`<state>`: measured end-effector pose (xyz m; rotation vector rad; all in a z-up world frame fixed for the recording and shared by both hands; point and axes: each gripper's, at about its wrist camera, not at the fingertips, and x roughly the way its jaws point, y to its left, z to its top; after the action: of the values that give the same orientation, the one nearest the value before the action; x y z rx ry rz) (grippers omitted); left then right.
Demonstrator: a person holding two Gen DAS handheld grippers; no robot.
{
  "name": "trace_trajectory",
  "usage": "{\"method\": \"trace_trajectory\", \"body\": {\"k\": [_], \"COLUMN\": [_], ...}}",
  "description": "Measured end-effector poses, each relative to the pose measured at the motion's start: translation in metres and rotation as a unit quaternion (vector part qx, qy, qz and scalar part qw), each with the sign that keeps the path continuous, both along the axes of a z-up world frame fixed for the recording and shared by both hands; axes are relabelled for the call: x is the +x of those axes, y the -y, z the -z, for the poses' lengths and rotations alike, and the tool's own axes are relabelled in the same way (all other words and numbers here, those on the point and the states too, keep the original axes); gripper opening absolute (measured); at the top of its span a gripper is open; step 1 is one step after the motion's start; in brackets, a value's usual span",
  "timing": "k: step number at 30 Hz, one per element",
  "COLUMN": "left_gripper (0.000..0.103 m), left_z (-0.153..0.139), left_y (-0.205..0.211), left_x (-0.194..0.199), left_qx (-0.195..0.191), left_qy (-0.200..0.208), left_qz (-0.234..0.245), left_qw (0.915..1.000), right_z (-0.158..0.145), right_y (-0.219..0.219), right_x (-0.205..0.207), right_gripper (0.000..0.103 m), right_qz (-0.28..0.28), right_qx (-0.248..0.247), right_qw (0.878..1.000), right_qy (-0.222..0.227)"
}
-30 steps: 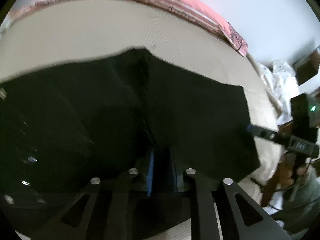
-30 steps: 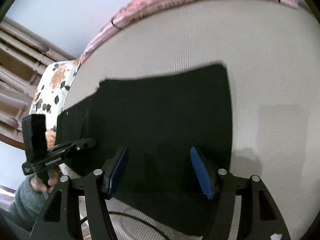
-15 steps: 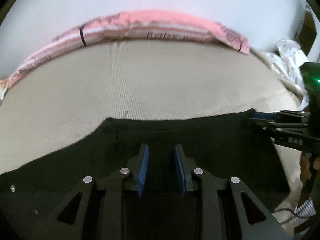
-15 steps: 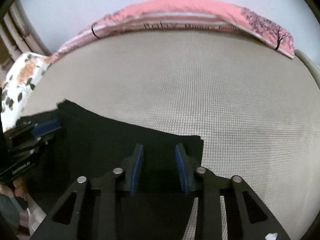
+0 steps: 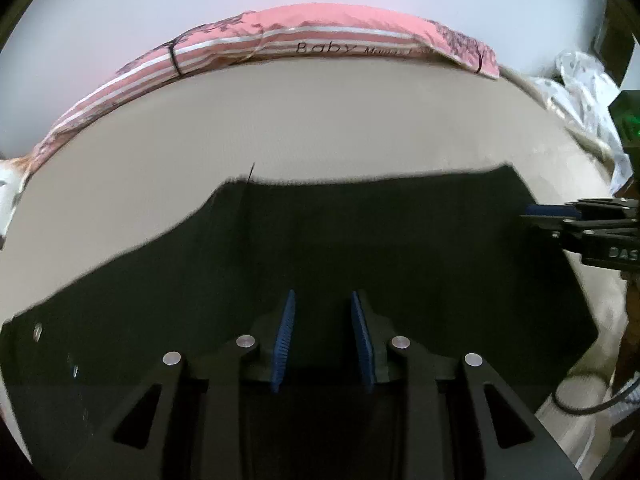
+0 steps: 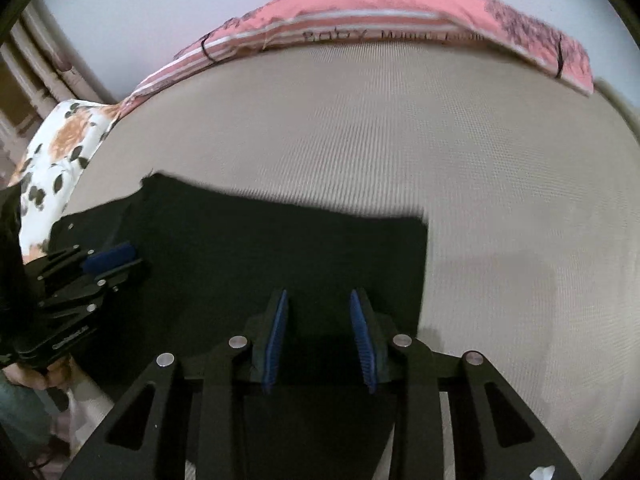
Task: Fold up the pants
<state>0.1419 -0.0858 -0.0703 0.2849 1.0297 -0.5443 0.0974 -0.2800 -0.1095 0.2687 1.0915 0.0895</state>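
Observation:
Black pants (image 5: pixel 360 248) lie flat on the beige bed (image 5: pixel 320 128), partly folded, with a straight far edge. My left gripper (image 5: pixel 324 340) hovers over their near part. Its jaws are opening, and the blue pads (image 5: pixel 286 340) stand apart with cloth below them, not pinched. My right gripper (image 6: pixel 320 340) sits over the pants (image 6: pixel 280 248) near their right edge, pads narrowly apart with dark cloth showing in the gap and no pinch visible. Each gripper appears at the side of the other's view: right gripper (image 5: pixel 552 212), left gripper (image 6: pixel 112 258).
A pink striped blanket (image 5: pixel 320 40) runs along the bed's far edge by the wall. A floral pillow (image 6: pixel 60 152) lies at the left, crumpled white cloth (image 5: pixel 580 80) at the right. A hand (image 6: pixel 28 376) holds the left gripper. Bare beige bed (image 6: pixel 500 180) spreads beyond the pants.
The left jaws, shut on lifted cloth a second ago, have parted and the pants now lie flat. The right jaws narrowed from wide. Both cameras now look farther up the bed.

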Motion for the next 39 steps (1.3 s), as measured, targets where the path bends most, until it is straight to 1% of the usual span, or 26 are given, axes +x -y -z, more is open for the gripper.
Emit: {"method": "trace_trajectory", "body": {"k": [4, 8, 11, 14, 19, 23, 27, 31, 33, 34, 35, 37, 39], "left_gripper": [0.031, 0.033, 0.035, 0.038, 0.038, 0.038, 0.039, 0.043, 0.043, 0.043, 0.044, 0.044, 0.044], "left_z": [0.004, 0.003, 0.003, 0.002, -0.003, -0.015, -0.026, -0.033, -0.034, -0.034, -0.035, -0.037, -0.04], "left_y": [-0.005, -0.012, -0.015, -0.019, -0.031, -0.054, -0.079, -0.117, -0.142, -0.151, -0.165, -0.189, -0.21], "left_x": [-0.017, -0.03, -0.035, -0.043, -0.053, -0.061, -0.066, -0.069, -0.065, -0.064, -0.062, -0.059, -0.059], "left_qx": [0.008, 0.011, 0.016, 0.02, 0.025, 0.013, 0.009, -0.011, -0.035, -0.048, -0.065, -0.073, -0.072], "left_qy": [-0.004, -0.006, -0.01, -0.011, -0.006, -0.002, 0.009, 0.01, -0.011, -0.019, -0.031, -0.039, -0.032], "left_qz": [-0.007, -0.021, -0.029, -0.035, -0.044, -0.065, -0.091, -0.144, -0.187, -0.199, -0.218, -0.251, -0.282], "left_qw": [0.9999, 0.9997, 0.9994, 0.9991, 0.9987, 0.9978, 0.9958, 0.9895, 0.9816, 0.9786, 0.9733, 0.9646, 0.9563], "right_z": [0.003, 0.004, 0.004, 0.003, 0.002, 0.001, 0.002, 0.002, 0.002, 0.002, 0.002, 0.001, 0.001], "right_y": [-0.008, -0.013, -0.019, -0.026, -0.042, -0.064, -0.087, -0.11, -0.119, -0.123, -0.127, -0.134, -0.14], "right_x": [-0.027, -0.045, -0.054, -0.057, -0.06, -0.055, -0.049, -0.043, -0.04, -0.039, -0.038, -0.036, -0.035], "right_gripper": [0.031, 0.031, 0.031, 0.033, 0.034, 0.035, 0.036, 0.036, 0.037, 0.037, 0.038, 0.038, 0.038], "right_qz": [-0.001, 0.004, 0.004, -0.001, -0.015, -0.039, -0.065, -0.089, -0.098, -0.101, -0.105, -0.111, -0.12], "right_qx": [-0.002, 0.008, 0.006, 0.011, 0.013, 0.015, 0.017, 0.021, 0.018, 0.018, 0.019, 0.018, 0.021], "right_qw": [1.0, 1.0, 1.0, 1.0, 1.0, 0.999, 0.998, 0.996, 0.995, 0.995, 0.994, 0.994, 0.992], "right_qy": [-0.003, -0.009, -0.009, -0.012, -0.014, -0.017, -0.018, -0.017, -0.016, -0.015, -0.015, -0.015, -0.015]}}
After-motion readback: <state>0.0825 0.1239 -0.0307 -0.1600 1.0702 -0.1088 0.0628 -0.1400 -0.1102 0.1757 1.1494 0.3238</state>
